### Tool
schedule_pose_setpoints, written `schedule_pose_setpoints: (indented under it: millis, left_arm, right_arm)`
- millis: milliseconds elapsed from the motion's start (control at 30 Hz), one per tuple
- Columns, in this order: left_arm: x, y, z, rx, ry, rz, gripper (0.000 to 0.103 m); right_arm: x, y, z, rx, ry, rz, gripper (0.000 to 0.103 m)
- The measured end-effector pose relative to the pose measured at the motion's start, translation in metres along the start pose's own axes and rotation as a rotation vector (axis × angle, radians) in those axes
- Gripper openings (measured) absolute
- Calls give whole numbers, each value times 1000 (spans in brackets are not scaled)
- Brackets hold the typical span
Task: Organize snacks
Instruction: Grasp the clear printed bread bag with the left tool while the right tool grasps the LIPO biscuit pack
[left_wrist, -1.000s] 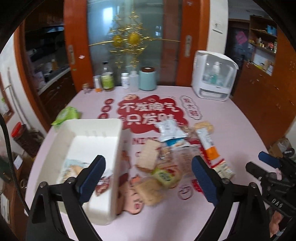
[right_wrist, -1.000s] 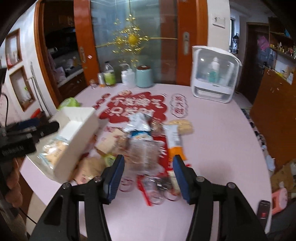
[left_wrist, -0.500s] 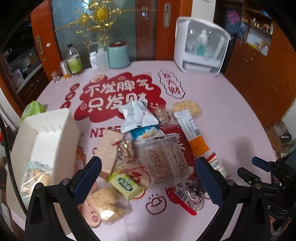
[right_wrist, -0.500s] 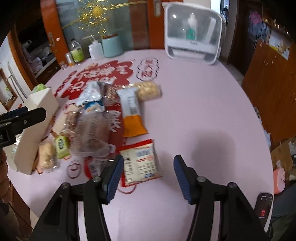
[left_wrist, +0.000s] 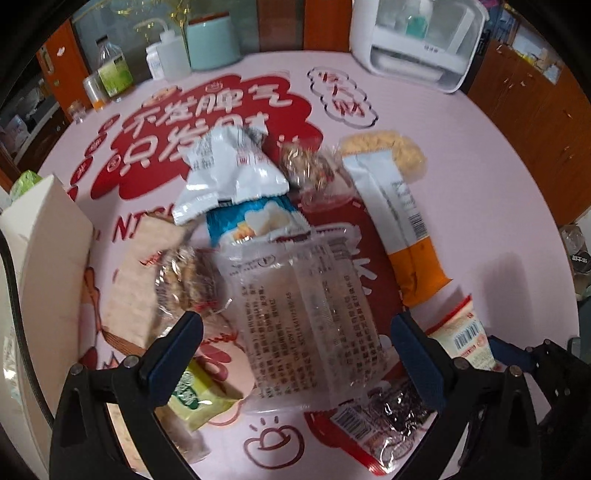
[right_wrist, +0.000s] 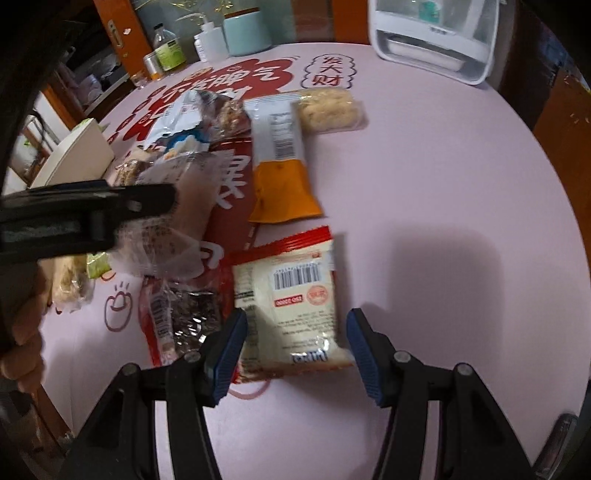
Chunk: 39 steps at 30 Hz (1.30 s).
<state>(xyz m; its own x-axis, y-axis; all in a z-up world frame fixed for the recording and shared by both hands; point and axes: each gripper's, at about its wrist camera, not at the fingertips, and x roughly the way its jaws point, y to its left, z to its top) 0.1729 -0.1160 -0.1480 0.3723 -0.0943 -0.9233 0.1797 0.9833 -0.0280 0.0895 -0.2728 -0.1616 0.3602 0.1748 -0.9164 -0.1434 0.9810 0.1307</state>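
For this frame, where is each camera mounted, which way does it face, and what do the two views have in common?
Left wrist: on the left gripper, looking down at the clear printed snack bag; its open blue-padded fingers show.
Right wrist: on the right gripper, looking down at the red-edged white snack packet; its open fingers show, with the left gripper reaching in.
Shared: the white-and-orange long packet, the pink tablecloth.

Snack packets lie heaped flat: a clear printed bag, an orange-ended bar, and seemingly a red-edged pouch.

Each wrist camera looks steeply down along its fingers, close above the pink round table. Both views share the red-edged barcode packet.
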Motion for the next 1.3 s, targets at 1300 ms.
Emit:
schedule_pose_setpoints:
  millis: [1300]
  left_arm:
    - [19, -3, -30, -48, 33, -54, 78]
  right_arm:
    - [-14, 37, -17, -39, -59, -117, 47]
